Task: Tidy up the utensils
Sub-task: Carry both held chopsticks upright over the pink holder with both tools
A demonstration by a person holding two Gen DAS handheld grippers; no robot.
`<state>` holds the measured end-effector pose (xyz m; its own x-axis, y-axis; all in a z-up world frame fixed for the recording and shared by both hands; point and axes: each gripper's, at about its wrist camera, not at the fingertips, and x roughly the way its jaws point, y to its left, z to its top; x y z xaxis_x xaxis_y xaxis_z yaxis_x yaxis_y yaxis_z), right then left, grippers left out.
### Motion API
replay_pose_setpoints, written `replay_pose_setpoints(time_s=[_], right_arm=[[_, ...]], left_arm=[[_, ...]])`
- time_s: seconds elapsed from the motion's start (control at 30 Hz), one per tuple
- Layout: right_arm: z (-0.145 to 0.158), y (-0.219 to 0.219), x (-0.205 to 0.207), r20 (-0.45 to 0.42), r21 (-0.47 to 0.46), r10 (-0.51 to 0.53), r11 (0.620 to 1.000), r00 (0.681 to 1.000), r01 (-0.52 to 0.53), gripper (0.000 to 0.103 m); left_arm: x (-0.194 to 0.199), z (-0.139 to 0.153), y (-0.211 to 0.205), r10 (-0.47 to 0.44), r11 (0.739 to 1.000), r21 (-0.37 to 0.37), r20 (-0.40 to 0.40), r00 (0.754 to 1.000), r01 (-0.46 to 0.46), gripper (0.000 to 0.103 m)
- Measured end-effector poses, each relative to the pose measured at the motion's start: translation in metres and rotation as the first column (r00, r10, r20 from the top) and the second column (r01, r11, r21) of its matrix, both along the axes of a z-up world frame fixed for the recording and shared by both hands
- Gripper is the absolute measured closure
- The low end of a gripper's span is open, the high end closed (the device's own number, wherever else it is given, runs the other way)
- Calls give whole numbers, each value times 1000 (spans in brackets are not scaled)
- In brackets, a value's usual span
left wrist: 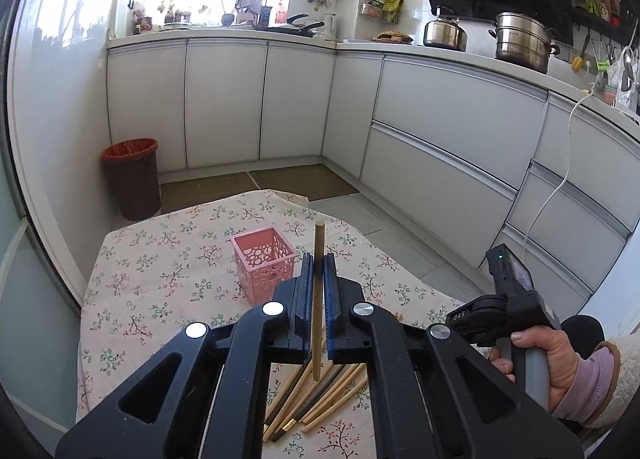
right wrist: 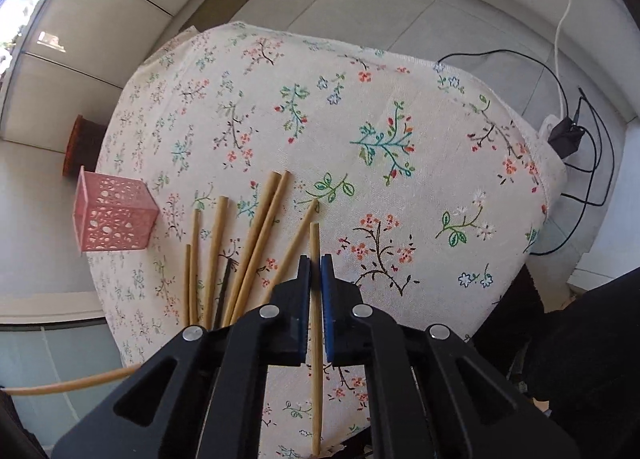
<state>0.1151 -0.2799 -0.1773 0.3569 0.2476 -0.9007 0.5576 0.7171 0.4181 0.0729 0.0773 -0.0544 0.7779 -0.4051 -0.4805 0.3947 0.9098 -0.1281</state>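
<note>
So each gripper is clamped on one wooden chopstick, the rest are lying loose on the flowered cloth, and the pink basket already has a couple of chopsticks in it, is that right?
Not quite. The pink basket is still empty, as the left wrist view shows. The rest holds: the left gripper is shut on one wooden chopstick, the right gripper on another, and the remaining chopsticks lie loose on the flowered cloth.

A: Where's the basket (left wrist: 264, 269) on the table (left wrist: 168, 259)?

B: Toward the far left part, standing apart from the loose chopsticks (left wrist: 320, 403), which lie fanned at the near edge.

A: And the grippers?

B: Left gripper (left wrist: 319, 263) above that pile, right of the basket, with one chopstick (left wrist: 319, 299) upright between its pads. Right gripper (right wrist: 315, 265) over the pile's right side, clamping another chopstick (right wrist: 315, 339).
</note>
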Motion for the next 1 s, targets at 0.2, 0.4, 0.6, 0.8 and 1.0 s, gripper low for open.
replay_pose_setpoints(time_s=[0.2,0.4,0.6,0.8,1.0], right_arm=[[56,8,-11,154,-62,87,995,984,-78,97],[110,12,-13,304,-112,147,987,941,-117,97],[172,9,-1,445,-143,159,984,881,-105,97],[228,15,33,549,-143,170,984,818,-109,97],[257,39,73,597,-158,219,975,772,-154,97]], left_arm=[[6,5,0,37,999,-14,-13,999,-37,99],[12,12,3,76,997,-26,-20,997,-76,99],[21,35,-3,106,994,-20,15,994,-105,99],[47,71,-4,163,986,-54,65,985,-159,99],[81,94,-5,227,972,-83,114,967,-218,99]])
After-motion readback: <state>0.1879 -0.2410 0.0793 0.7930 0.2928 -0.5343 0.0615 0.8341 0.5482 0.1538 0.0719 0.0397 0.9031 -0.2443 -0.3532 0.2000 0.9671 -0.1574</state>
